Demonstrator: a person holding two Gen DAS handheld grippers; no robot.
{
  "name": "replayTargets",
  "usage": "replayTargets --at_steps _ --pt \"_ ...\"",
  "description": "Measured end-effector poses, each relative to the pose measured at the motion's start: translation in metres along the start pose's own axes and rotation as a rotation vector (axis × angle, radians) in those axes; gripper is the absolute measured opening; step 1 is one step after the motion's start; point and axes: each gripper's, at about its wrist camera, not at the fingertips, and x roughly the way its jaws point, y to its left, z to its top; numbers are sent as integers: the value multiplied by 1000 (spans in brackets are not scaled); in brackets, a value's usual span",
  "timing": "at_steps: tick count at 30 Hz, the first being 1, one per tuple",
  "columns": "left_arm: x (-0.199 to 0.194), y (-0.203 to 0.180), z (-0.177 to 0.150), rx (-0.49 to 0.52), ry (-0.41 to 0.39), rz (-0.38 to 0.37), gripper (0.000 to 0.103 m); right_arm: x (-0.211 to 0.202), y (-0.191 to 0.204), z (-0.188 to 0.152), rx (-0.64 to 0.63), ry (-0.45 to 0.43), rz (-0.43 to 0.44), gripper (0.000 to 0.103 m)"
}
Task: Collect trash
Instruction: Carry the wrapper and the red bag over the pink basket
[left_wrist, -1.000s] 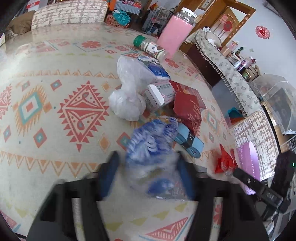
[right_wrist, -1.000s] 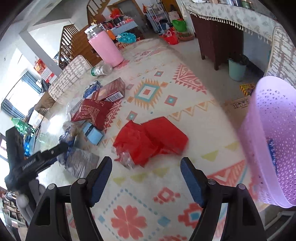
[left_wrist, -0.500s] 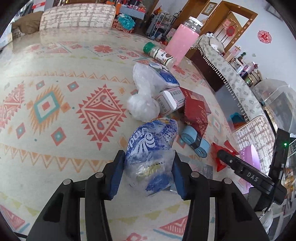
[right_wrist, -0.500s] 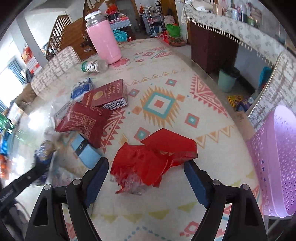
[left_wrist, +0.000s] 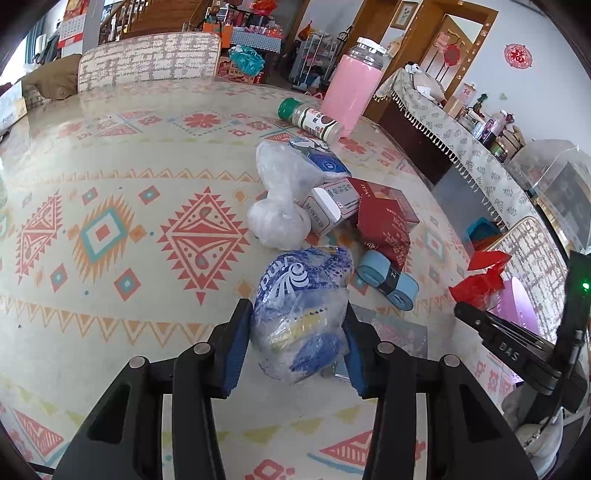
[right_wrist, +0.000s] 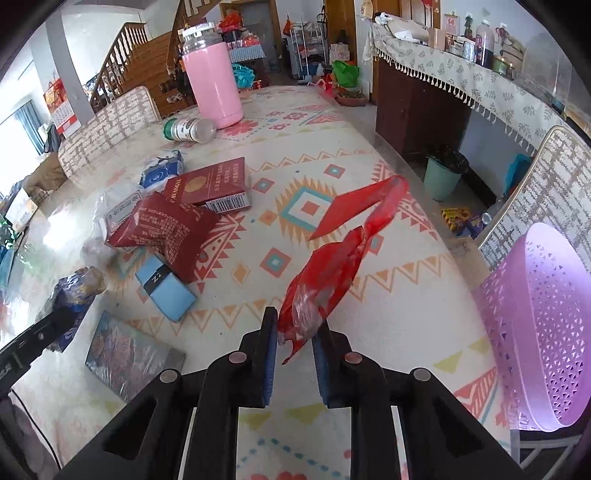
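Right wrist view: right gripper, jaws just closing, pinches red wrapper near table edge, left of purple basket. Light, crinkly, slippery; grip bunched end.

Wooden staircase upper left of right wrist view, window at far left edge, daylight glare. Dark cabinet with fringed leaf-print cloth upper right. Wooden door frame and white wall upper right of left wrist view. Patterned chair back upper left.
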Motion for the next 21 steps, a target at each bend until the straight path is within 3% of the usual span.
replayTargets --at_steps 9,21 --pt "-9 -8 -3 32 -61 62 36 -39 0 -16 -68 -87 -24 17" --pt "-23 10 3 -56 -98 7 34 -70 0 -42 -85 -107 48 17"
